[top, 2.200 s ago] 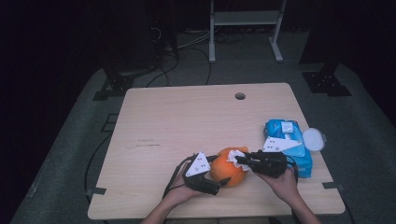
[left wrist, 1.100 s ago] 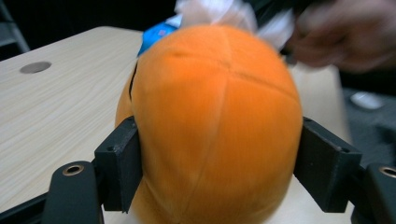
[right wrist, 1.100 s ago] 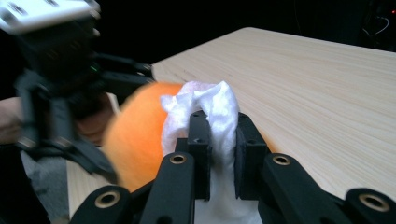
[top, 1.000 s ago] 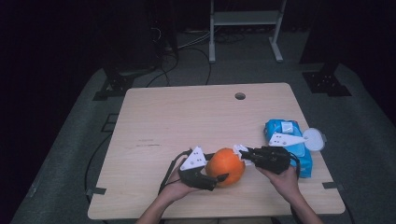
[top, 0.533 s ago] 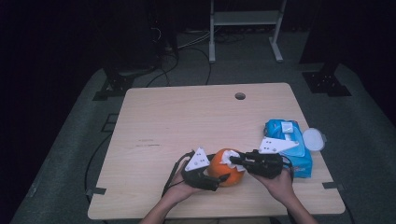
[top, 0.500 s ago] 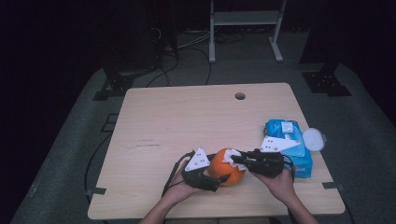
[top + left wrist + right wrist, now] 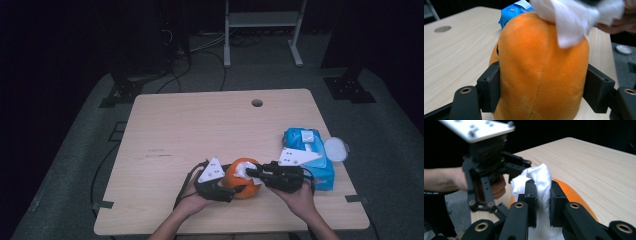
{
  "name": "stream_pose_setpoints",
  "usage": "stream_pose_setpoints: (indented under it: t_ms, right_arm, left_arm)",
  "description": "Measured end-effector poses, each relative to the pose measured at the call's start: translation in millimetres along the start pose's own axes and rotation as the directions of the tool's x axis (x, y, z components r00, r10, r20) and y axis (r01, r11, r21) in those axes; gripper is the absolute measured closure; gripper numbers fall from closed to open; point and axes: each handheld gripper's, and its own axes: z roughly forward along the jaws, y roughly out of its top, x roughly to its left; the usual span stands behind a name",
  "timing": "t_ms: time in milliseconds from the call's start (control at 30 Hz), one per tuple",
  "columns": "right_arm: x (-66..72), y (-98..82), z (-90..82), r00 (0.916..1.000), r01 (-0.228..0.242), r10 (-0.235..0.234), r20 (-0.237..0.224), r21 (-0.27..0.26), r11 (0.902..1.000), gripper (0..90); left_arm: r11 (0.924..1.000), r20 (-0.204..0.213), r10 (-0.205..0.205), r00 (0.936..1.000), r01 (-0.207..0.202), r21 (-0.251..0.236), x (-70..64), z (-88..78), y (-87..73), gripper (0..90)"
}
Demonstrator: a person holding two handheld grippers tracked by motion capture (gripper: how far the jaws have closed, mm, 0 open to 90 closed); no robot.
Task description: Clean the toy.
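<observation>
While clamped on the orange plush (image 7: 541, 70), left claw (image 7: 235, 187) level; right claw (image 7: 543, 202) pinching white tissue (image 7: 536, 180).

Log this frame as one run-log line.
left tool: jaws just closing, gripping orange plush toy | right tool: shut on white wipe, wipe on toy top | blue wipes pack: table right

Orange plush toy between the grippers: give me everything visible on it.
The rounded orange plush toy has soft, fuzzy fabric, a vertical seam and a small dark mark on one side. It stands near the wooden table's front edge, squeezed between the left gripper's black jaws. The right gripper presses a crumpled white tissue onto its top.
</observation>
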Motion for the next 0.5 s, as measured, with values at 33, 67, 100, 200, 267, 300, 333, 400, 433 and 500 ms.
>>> stream_pose_setpoints:
  t_ms: [33,67,100,200,267,300,333,400,433,500]
  right_arm:
    - [1.7,0.5,0.7,1.0,0.006,-0.006,-0.005,-0.002,1.0,78.8]
    - [2.9,1.2,0.9,0.9999,0.016,-0.016,-0.004,0.0,0.9999,78.8]
    - [2.3,1.6,0.4,0.9998,0.018,-0.018,-0.005,0.002,0.9998,78.8]
    - [-3.7,-0.7,-2.2,1.0,0.001,-0.001,0.001,0.008,1.0,78.8]
    - [-9.4,-4.7,-3.5,0.9997,-0.004,0.003,0.024,0.024,0.9997,78.8]
    - [-13.5,-7.5,-4.3,0.9993,-0.017,0.016,0.034,0.029,0.9994,78.8]
    - [-15.7,-8.8,-4.5,0.9991,-0.025,0.024,0.036,0.029,0.9993,78.8]
    - [-15.5,-9.3,-4.3,0.9989,-0.031,0.03,0.036,0.033,0.999,78.8]
    - [-13.0,-8.4,-3.2,0.9992,-0.029,0.028,0.027,0.028,0.9992,78.8]
    - [-4.4,-5.2,1.5,1.0,-0.001,0.001,0.003,0.033,0.9995,78.8]
  left_arm:
    - [0.9999,0.0,-0.007,1.0,0.007,0.01,0.3,-1.8,1.4,28.1]
    - [0.9998,-0.001,-0.014,0.9999,0.014,0.016,0.7,-3.6,2.6,28.3]
    - [0.9995,-0.002,-0.026,0.9997,0.026,0.019,1.1,-4.9,3.1,28.5]
    - [0.9979,-0.02,-0.057,0.9982,0.058,0.03,5.8,-6.9,2.7,28.9]
    - [0.9934,-0.025,-0.113,0.9933,0.113,0.019,11.4,-8.2,-0.6,28.9]
    - [0.9922,-0.025,-0.123,0.992,0.124,0.015,13.0,-8.4,-1.7,28.9]
    - [0.9908,-0.028,-0.134,0.9906,0.134,0.013,13.8,-8.3,-2.4,28.6]
    - [0.9907,-0.037,-0.135,0.9901,0.136,0.011,13.1,-6.7,-2.2,27.4]
    - [0.9905,-0.042,-0.136,0.9898,0.137,0.012,12.4,-5.4,-2.2,26.5]
    - [0.9909,-0.047,-0.133,0.9899,0.134,0.01,10.5,-2.6,-3.3,24.9]
